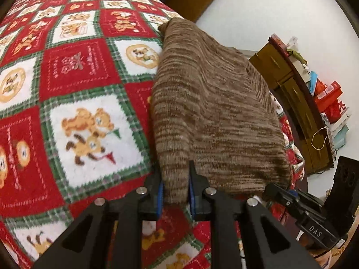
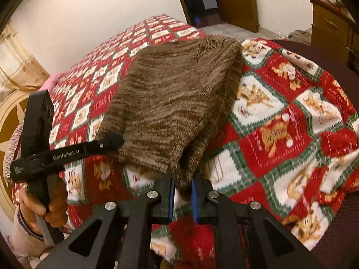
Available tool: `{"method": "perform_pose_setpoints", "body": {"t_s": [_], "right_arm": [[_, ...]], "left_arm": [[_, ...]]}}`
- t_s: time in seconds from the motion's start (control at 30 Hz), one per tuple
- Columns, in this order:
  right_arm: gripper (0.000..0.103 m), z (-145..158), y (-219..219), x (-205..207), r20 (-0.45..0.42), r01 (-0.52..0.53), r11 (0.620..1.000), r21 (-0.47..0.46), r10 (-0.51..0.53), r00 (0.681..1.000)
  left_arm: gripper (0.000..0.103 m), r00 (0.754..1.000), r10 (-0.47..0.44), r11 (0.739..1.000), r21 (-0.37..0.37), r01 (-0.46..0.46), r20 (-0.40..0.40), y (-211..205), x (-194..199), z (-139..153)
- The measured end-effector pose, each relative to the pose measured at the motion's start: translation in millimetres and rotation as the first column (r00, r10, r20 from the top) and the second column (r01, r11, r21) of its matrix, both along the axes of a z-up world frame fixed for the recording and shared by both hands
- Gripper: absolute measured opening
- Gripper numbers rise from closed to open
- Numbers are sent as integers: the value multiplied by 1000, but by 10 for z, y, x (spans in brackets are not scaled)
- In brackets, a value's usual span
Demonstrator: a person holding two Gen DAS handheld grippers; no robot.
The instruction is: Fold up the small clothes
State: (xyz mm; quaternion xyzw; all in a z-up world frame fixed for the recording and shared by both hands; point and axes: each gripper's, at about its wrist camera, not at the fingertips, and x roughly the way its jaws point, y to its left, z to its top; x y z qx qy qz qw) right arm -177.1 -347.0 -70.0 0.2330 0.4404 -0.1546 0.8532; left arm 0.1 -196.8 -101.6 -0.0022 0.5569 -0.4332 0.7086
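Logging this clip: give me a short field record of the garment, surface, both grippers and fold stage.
garment: brown knit sweater, partly lifted
surface: red, white and green bear-print blanket on a bed
left gripper: shut on the sweater's near edge
right gripper: shut on the sweater's near edge
fold stage: near edge raised by both grippers, far end resting on the blanket
background: wooden cabinet with boxes

Warm dim indoor light, soft shadows, slight motion blur, heavy fisheye warp w/ dark corners.

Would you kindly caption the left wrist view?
Left gripper pinches a brown knit garment over a teddy-bear blanket.
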Motion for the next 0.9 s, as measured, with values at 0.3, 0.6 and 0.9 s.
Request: {"method": "perform_pose_setpoints", "body": {"t_s": [0.3,0.6,0.9], "right_arm": [[11,80,-61,-317,72,21,994,111,-29,997],[63,698,261,-500,190,135,975,-177,-101,977],[68,1010,620,-827,288,179,943,-280,-95,953]], "left_arm": [[54,989,76,993,78,-87,131,176,-28,125],[85,838,83,988,65,-140,539,296,-546,812],[101,729,143,985,-22,-173,669,559,-934,1283]]}}
